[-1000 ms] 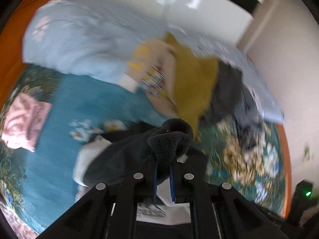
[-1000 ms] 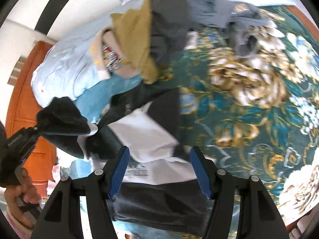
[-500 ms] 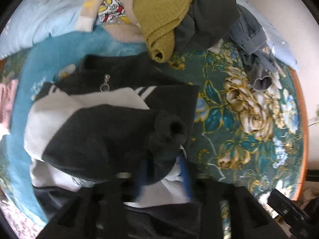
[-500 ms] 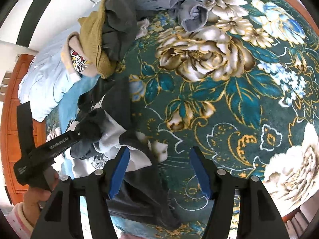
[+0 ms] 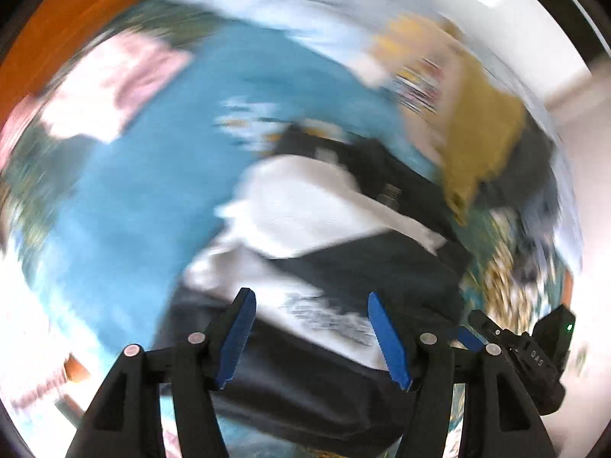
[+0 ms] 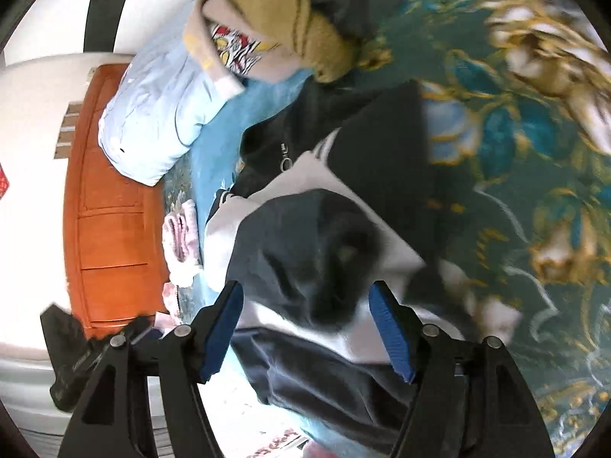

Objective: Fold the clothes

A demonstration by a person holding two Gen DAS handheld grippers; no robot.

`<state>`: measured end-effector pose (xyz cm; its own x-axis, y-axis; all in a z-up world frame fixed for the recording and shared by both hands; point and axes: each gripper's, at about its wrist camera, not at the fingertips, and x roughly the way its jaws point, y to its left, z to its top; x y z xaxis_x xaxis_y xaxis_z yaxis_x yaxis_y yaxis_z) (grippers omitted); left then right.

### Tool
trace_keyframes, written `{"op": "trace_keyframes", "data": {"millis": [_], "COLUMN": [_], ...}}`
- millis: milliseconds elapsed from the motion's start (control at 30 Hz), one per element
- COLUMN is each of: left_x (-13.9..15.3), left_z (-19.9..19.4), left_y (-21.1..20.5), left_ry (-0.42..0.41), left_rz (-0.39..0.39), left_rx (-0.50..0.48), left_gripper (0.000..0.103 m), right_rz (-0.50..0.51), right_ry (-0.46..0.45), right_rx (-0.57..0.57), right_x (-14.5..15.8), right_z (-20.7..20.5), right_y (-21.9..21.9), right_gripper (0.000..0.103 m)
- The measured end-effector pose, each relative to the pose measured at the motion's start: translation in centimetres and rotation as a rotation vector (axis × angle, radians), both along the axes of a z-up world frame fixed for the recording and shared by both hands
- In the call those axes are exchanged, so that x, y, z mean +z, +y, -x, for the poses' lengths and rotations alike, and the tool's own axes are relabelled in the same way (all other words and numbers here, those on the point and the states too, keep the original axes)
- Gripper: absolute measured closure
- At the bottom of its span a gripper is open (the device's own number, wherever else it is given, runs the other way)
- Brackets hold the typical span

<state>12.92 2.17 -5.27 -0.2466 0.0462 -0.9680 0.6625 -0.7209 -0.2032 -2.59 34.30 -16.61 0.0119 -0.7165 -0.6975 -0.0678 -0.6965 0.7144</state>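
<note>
A black and white zip jacket [image 5: 343, 244] lies on the floral bedspread, also in the right wrist view [image 6: 324, 236], with one dark sleeve folded across its white chest. My left gripper [image 5: 309, 332] is open and empty just above the jacket's lower part; this view is motion-blurred. My right gripper [image 6: 305, 328] is open and empty over the folded sleeve cuff [image 6: 343, 267]. The right gripper's body shows at the lower right of the left wrist view [image 5: 534, 358].
A pile of unfolded clothes lies beyond the jacket, with a mustard sweater [image 6: 298, 11] on top. A light blue pillow [image 6: 152, 114] rests against the orange headboard [image 6: 107, 198]. A folded pink garment [image 6: 179, 236] lies near it. The teal floral bedspread [image 6: 534, 152] extends to the right.
My left gripper let go of the dark sleeve, opened and swung back towards the jacket's hem. The sleeve now lies across the jacket. My right gripper moved in over the jacket.
</note>
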Motion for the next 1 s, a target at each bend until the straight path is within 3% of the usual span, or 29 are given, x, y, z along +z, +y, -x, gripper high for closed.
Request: {"op": "trace_keyframes", "data": {"millis": [133, 233, 300, 333, 433, 633, 667, 867, 933, 1000], "left_x": [0.9, 1.2, 1.1, 1.1, 1.2, 1.0, 0.8, -0.5, -0.8, -1.1], "left_z": [-4.5, -7.2, -7.8, -7.9, -8.1, -8.0, -8.2, -9.9, -10.3, -10.5], "left_y": [-3.5, -4.9, -5.4, -5.6, -5.7, -5.0, -5.0, -4.5, -4.4, -4.5], "left_ry": [-0.024, -0.03, -0.032, -0.028, -0.006, 0.014, 0.008, -0.039, -0.042, -0.039], "left_rz": [0.004, -0.003, -0.015, -0.022, -0.037, -0.038, -0.04, -0.044, -0.045, -0.053], "left_rx": [0.143, 0.212, 0.237, 0.247, 0.256, 0.202, 0.202, 0.182, 0.172, 0.155], "left_gripper": [0.038, 0.038, 0.038, 0.038, 0.038, 0.038, 0.038, 0.038, 0.038, 0.038], "right_rz": [-0.126, -0.151, -0.144, -0.142, -0.133, -0.121, -0.133, -0.258, -0.236, -0.216], "right_ry": [-0.103, -0.115, -0.054, -0.019, 0.087, 0.305, 0.296, 0.04, 0.034, 0.063], "right_rx": [-0.023, -0.025, -0.001, 0.012, 0.05, 0.108, 0.097, 0.053, 0.024, -0.001], "right_x": [-2.8, -3.1, -1.6, -0.7, 2.0, 6.9, 6.5, -2.5, -2.5, -1.1], "right_z": [1.1, 1.0, 1.2, 1.4, 2.0, 3.1, 3.5, 3.8, 3.2, 2.5], "right_y": [-1.1, -1.4, -1.8, -2.0, -2.6, -2.5, -2.0, 0.4, 1.0, 1.5], "right_gripper": [0.034, 0.035, 0.055, 0.076, 0.084, 0.085, 0.085, 0.084, 0.079, 0.068]}}
